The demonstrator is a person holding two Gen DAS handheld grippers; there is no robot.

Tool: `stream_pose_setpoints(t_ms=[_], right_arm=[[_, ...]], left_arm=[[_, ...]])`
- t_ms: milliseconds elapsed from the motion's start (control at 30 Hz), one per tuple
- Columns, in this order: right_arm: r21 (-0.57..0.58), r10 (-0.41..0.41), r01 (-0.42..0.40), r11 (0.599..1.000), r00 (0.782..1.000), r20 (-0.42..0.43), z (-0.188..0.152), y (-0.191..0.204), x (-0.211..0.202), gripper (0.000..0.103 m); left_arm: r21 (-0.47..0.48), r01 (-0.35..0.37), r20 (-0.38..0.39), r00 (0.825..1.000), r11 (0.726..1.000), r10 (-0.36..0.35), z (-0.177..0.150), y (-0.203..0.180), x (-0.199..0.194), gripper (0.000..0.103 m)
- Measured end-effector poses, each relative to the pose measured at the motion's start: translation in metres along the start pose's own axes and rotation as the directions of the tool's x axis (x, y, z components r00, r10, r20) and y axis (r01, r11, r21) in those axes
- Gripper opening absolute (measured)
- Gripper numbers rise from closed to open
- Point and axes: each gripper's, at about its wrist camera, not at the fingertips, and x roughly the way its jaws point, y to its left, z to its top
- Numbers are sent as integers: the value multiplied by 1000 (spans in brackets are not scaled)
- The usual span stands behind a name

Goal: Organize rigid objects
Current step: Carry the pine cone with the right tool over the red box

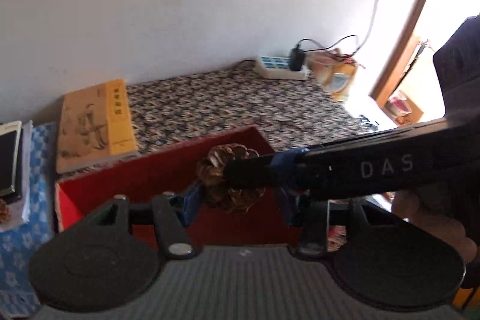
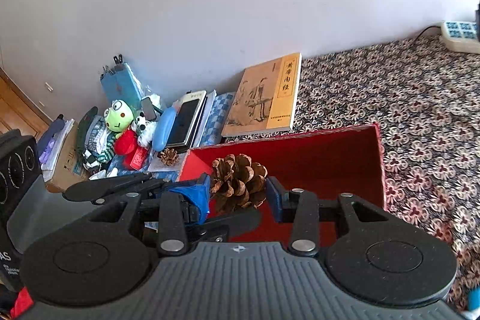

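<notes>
A brown pine cone [image 2: 238,182] hangs over the open red box [image 2: 324,152]. In the right wrist view it sits between my right gripper's [image 2: 238,195] blue-padded fingers, which touch it on both sides. In the left wrist view the same pine cone [image 1: 225,179] lies between my left gripper's [image 1: 237,204] fingers, partly hidden by the right gripper's black body crossing from the right. Which gripper bears the cone is unclear. A second small pine cone [image 2: 169,156] lies on papers left of the box.
A yellow book [image 2: 264,96] lies behind the box on the patterned cloth [image 2: 420,116]. At the left is a clutter of a frog toy [image 2: 118,117], a blue case [image 2: 163,128] and a phone [image 2: 186,119]. A power strip [image 1: 280,66] lies by the wall.
</notes>
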Motion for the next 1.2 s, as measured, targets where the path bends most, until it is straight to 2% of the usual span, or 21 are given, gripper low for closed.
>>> stream_pose_setpoints(t_ms=[200,433,567,667,800,967,1100,1200], right_arm=[[6,-2,2,1000,998,-58,5,-14,37,25],[74,13,-1,997,986,-164,4,-43,82,25],[112,31,-8,994,977,-209,4,-53,104,25],[117,40,-13,993,971,-235,5,-57,118,25],[97,18,9,995,964,-266,5,-62,135,25],[129,-11,47,990,962,-271,7,-75,147,25],[157,-32,86,984,947,-321,3,-83,156,25],[163,-32,98,982,931,-363,-4,-85,159,25]], left_arm=[[-6,-83,-65,994,997,82,0,16,42,47],[-32,-122,-166,980,992,115,-10,35,84,47],[-30,-156,-225,963,987,145,-13,44,104,48],[-23,-201,-278,942,979,186,-16,50,120,50],[-53,-225,-345,919,973,193,-18,62,134,50],[-69,-263,-362,905,962,221,-19,64,134,55],[-73,-307,-401,880,949,254,-20,67,139,55],[-61,-314,-415,871,947,262,-21,64,140,57]])
